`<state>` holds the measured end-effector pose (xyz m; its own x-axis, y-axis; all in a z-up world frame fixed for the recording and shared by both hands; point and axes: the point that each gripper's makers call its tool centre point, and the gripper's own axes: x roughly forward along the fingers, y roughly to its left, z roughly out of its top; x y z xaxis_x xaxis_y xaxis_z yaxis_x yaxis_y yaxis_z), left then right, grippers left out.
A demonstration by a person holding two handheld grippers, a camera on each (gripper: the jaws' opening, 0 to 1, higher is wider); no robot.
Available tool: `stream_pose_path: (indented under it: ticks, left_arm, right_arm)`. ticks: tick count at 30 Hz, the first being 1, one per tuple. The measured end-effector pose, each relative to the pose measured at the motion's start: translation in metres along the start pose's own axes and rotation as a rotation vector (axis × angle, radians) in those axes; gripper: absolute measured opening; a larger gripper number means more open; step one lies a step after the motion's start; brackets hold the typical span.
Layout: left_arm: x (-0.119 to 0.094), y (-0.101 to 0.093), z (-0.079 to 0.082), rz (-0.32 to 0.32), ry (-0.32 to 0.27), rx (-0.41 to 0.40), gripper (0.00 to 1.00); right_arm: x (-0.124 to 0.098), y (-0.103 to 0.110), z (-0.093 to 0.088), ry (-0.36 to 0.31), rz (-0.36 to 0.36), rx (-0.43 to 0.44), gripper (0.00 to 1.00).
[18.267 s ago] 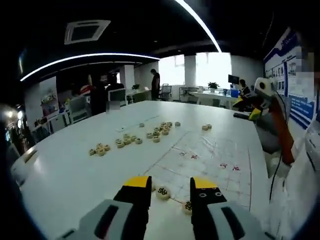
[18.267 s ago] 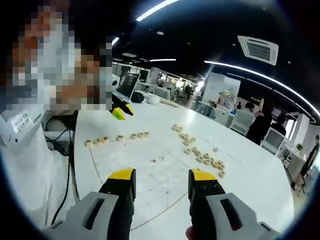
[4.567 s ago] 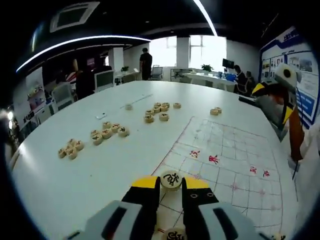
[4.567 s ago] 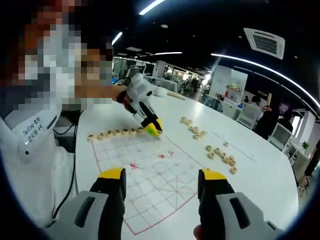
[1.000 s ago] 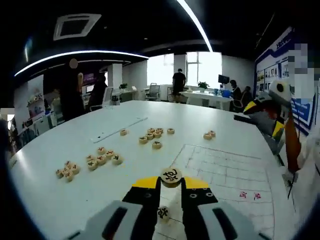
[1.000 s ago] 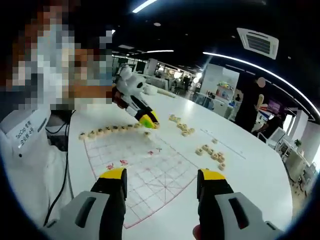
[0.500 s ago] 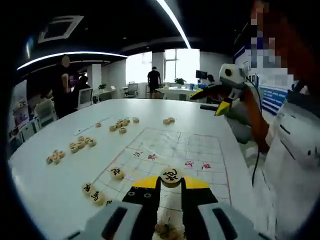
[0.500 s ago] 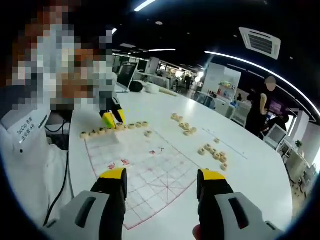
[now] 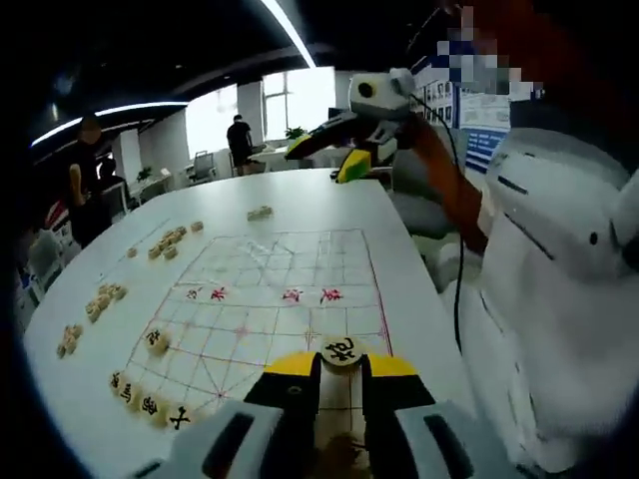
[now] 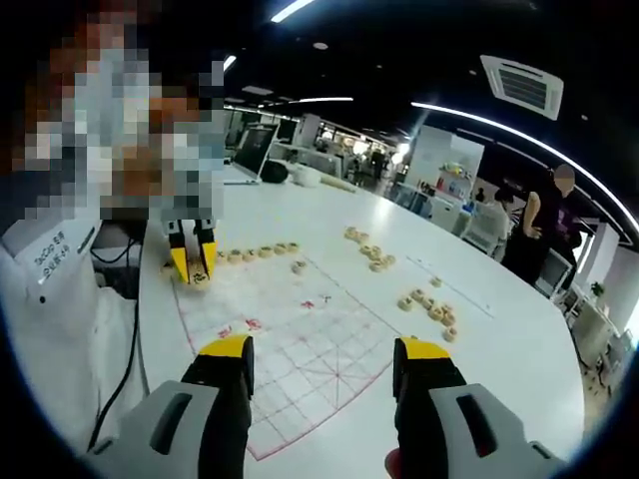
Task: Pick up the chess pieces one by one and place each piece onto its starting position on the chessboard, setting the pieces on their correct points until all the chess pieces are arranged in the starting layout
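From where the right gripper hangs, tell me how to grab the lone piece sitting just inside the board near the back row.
Take the lone piece by its round rim, coming straight down from above with the right gripper. It is a flat disc lying face up on the chessboard, apart from the row of pieces, so opposite edges are free.

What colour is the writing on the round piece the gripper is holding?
Black, on a pale wooden chess piece pinched in the left gripper. The left gripper view shows it best.
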<state>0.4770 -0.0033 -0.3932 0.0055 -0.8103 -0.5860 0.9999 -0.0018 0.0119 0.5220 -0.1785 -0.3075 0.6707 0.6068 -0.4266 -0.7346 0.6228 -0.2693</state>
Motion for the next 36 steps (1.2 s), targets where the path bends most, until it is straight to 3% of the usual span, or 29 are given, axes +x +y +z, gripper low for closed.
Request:
stream_pose_path:
  ticks: [10, 20, 24, 32, 36]
  left_arm:
    - [0.001, -0.001, -0.009, -0.013, 0.056, 0.026, 0.19]
    - [-0.004, 0.003, 0.001, -0.006, 0.014, 0.012, 0.27]
    - [-0.008, 0.015, 0.014, 0.038, -0.05, -0.007, 0.3]
    - [-0.021, 0.06, 0.035, 0.204, -0.168, -0.098, 0.33]
    - [-0.026, 0.079, 0.038, 0.255, -0.191, -0.131, 0.33]
  right_arm:
    - [0.001, 0.0, 0.002, -0.005, -0.004, 0.001, 0.57]
    - [0.0, 0.003, 0.003, -0.005, -0.007, 0.001, 0.57]
    - [-0.001, 0.002, 0.004, -0.007, -0.005, 0.002, 0.57]
    - [-0.001, 0.002, 0.005, -0.007, -0.005, -0.002, 0.57]
    - [-0.001, 0.0, 0.004, -0.006, -0.003, 0.001, 0.57]
